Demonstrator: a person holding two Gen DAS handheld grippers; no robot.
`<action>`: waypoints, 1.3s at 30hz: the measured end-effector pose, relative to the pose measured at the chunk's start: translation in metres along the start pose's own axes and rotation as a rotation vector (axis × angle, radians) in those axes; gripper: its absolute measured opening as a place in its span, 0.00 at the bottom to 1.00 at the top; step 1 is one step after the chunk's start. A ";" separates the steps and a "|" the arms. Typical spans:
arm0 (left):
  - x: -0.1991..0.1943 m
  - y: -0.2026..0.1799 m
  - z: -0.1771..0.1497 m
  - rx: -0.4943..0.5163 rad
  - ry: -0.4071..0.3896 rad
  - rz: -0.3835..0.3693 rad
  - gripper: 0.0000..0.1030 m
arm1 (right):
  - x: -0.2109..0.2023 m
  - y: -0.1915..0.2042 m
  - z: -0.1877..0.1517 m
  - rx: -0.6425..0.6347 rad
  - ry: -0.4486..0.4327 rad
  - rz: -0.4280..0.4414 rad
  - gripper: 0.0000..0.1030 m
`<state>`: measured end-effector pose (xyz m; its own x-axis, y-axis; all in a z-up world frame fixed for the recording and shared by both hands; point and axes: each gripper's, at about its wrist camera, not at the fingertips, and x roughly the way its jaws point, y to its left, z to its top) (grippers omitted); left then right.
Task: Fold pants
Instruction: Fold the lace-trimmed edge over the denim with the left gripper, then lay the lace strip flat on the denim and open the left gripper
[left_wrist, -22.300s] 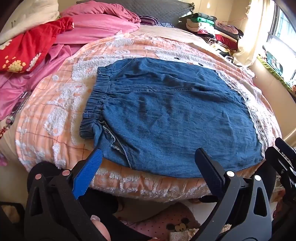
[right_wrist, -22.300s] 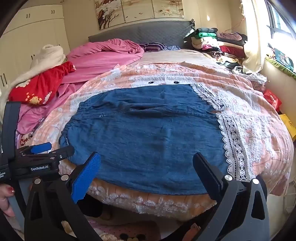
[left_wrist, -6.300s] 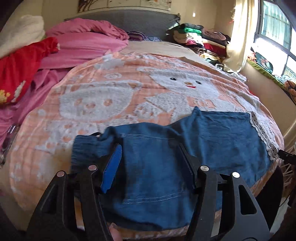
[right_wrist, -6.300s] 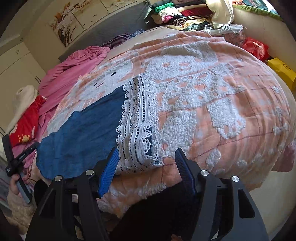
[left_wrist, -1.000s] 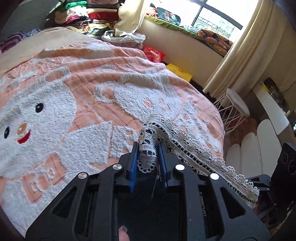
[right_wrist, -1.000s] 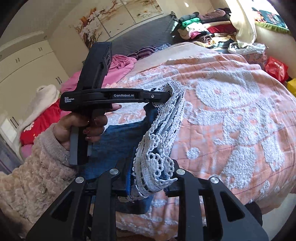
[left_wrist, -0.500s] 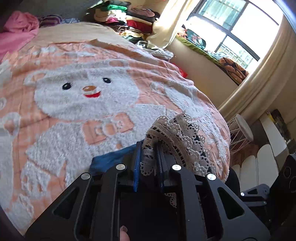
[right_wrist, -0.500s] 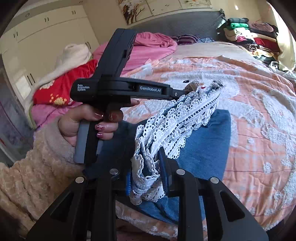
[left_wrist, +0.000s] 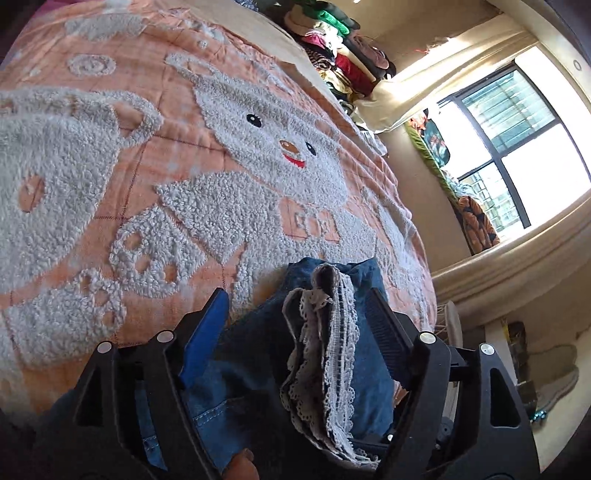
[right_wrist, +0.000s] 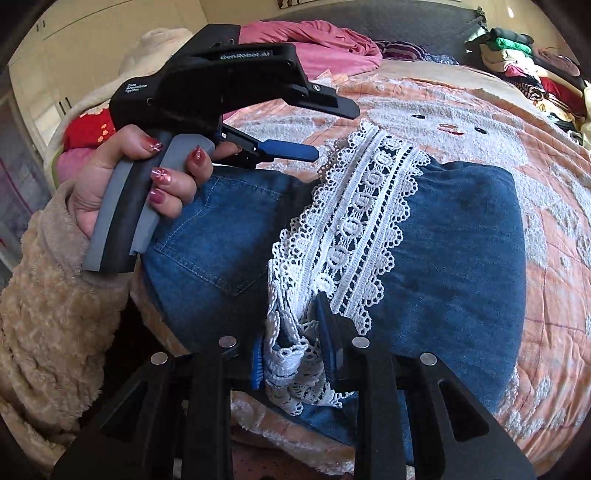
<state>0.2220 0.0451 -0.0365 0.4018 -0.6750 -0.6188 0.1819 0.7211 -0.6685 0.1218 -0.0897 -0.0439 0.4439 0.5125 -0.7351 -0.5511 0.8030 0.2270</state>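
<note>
Right claw (right_wrist: 293, 354), bottom centre of its own view: jaws nearly closed, pinching the bunched white lace hem (right_wrist: 354, 236) of the denim pants (right_wrist: 450, 266). Lace band runs from the grip up toward frame centre, lying across the blue fabric.

Left claw (left_wrist: 295, 328), lower middle of its view: jaws spread wide, blue pad at left, black one at right. Lace and denim fold (left_wrist: 325, 354) sit between them, touching neither that I can see. In the right view this claw (right_wrist: 325, 129) appears upper left, held in a hand (right_wrist: 136, 184) with red nails and a fuzzy beige sleeve.

Pants lie doubled over on the orange bear-pattern bedspread (left_wrist: 110, 155), near the lower edge of the bed. Stacked clothes (right_wrist: 524, 62) upper right.
</note>
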 end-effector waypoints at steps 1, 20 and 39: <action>0.005 0.000 0.001 0.007 0.017 0.006 0.66 | -0.001 -0.001 0.000 0.001 -0.003 0.004 0.22; 0.032 -0.011 -0.014 0.152 0.028 0.198 0.26 | -0.040 -0.003 -0.028 0.036 -0.074 0.104 0.51; -0.044 -0.057 -0.120 0.178 -0.083 0.330 0.51 | -0.071 -0.073 -0.055 0.117 -0.072 -0.156 0.52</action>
<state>0.0857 0.0155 -0.0209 0.5344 -0.3926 -0.7485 0.1808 0.9182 -0.3526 0.0916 -0.2011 -0.0431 0.5694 0.3961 -0.7204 -0.3875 0.9021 0.1898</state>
